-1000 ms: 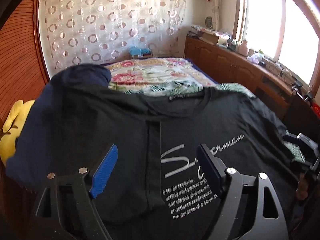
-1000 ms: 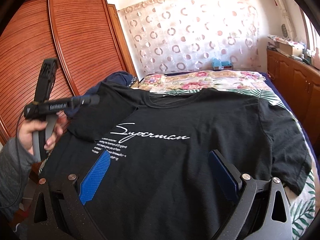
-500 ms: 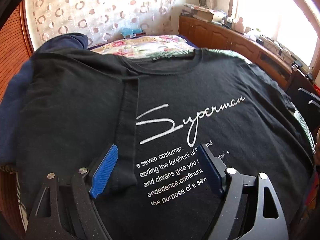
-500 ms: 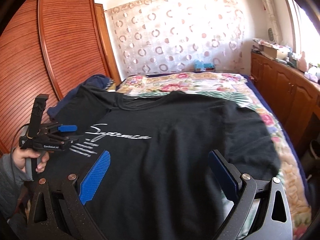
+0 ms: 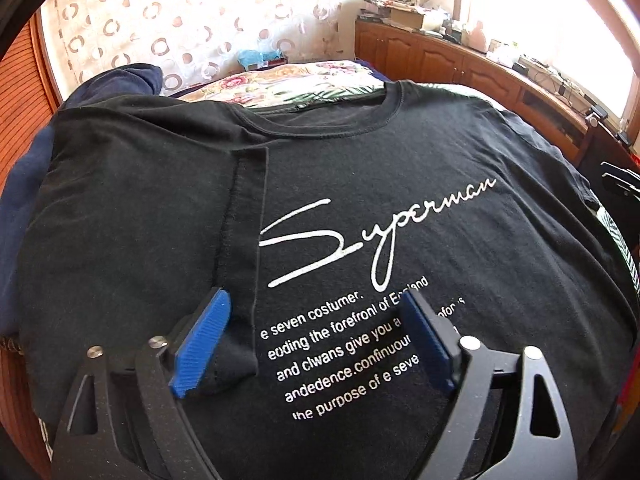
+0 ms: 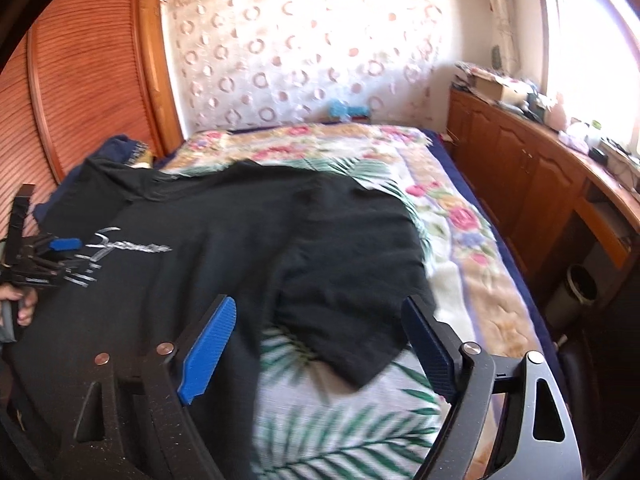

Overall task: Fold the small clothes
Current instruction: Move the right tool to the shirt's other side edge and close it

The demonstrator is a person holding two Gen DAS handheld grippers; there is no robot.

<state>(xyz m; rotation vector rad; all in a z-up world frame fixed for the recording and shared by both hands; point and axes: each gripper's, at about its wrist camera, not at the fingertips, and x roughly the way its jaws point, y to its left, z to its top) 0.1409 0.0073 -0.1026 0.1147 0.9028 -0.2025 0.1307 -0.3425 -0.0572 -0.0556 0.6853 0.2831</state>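
A black T-shirt (image 5: 400, 152) with a white "Superman" print lies face up on the bed, its left sleeve (image 5: 240, 240) folded in over the chest. My left gripper (image 5: 314, 304) hovers low over the print with its jaws opening; the sleeve's end lies by the left pad (image 5: 200, 344), and nothing is pinched. In the right wrist view the same T-shirt (image 6: 224, 240) spreads its other sleeve (image 6: 352, 280) flat on the bedspread. My right gripper (image 6: 320, 306) stands above that sleeve, its jaws closing but still wide apart. The left gripper (image 6: 60, 246) shows at the far left.
A floral bedspread (image 6: 460, 220) covers the bed. A navy garment (image 5: 132, 76) lies behind the shirt's left shoulder. Louvred wooden wardrobe doors (image 6: 80, 100) stand on the left, a cluttered wooden cabinet (image 6: 520, 168) on the right under the window, and a bin (image 6: 576, 292) below it.
The left gripper sank closer to the printed chest. The right gripper swung rightwards from the chest to the spread sleeve and bed edge, and its jaws narrowed a little.
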